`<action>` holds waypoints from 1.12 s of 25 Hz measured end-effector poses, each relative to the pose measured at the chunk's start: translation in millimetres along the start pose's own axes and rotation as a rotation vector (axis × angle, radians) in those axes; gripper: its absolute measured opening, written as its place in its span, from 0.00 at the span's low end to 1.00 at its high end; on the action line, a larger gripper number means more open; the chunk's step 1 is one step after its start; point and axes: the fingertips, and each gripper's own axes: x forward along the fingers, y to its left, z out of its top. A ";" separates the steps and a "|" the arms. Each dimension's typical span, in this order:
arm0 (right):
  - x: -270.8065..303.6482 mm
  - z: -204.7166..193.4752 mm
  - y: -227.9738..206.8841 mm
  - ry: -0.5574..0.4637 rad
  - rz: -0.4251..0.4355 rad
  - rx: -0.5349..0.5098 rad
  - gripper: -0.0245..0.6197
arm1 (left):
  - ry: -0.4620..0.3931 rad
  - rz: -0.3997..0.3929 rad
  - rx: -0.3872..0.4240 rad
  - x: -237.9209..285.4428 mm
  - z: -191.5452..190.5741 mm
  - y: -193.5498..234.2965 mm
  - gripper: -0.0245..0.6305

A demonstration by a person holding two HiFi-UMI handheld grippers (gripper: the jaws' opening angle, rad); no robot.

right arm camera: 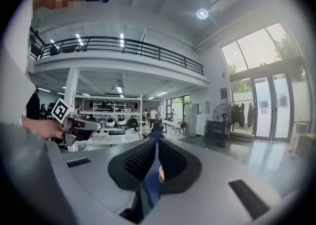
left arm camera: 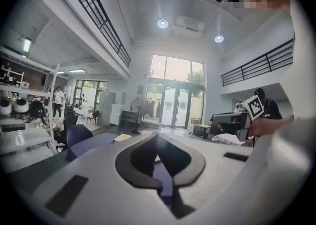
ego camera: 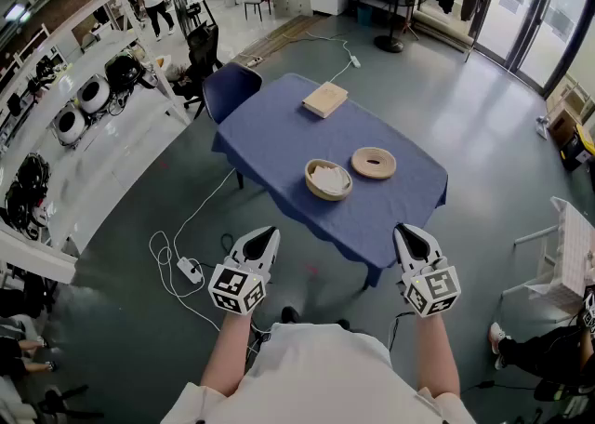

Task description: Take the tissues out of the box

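A round wooden box (ego camera: 328,179) with white tissues inside stands open on the blue-clothed table (ego camera: 279,134). Its ring-shaped lid (ego camera: 373,163) lies just to its right. Both grippers hang in front of the person's body, short of the table's near edge. My left gripper (ego camera: 265,232) is shut and empty, and in the left gripper view its jaws (left arm camera: 157,136) meet over the blue table. My right gripper (ego camera: 406,230) is also shut with nothing held, tips together (right arm camera: 156,135) in the right gripper view.
A flat tan box (ego camera: 324,99) lies at the table's far end, with a dark chair (ego camera: 230,87) beside that end. A white cable and power strip (ego camera: 190,270) lie on the floor at the left. A white chair (ego camera: 572,255) and a seated person's legs (ego camera: 544,350) are at the right.
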 end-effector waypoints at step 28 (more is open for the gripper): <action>15.9 -3.4 13.3 -0.002 -0.012 0.019 0.10 | 0.011 -0.029 0.006 2.6 -11.2 10.0 0.09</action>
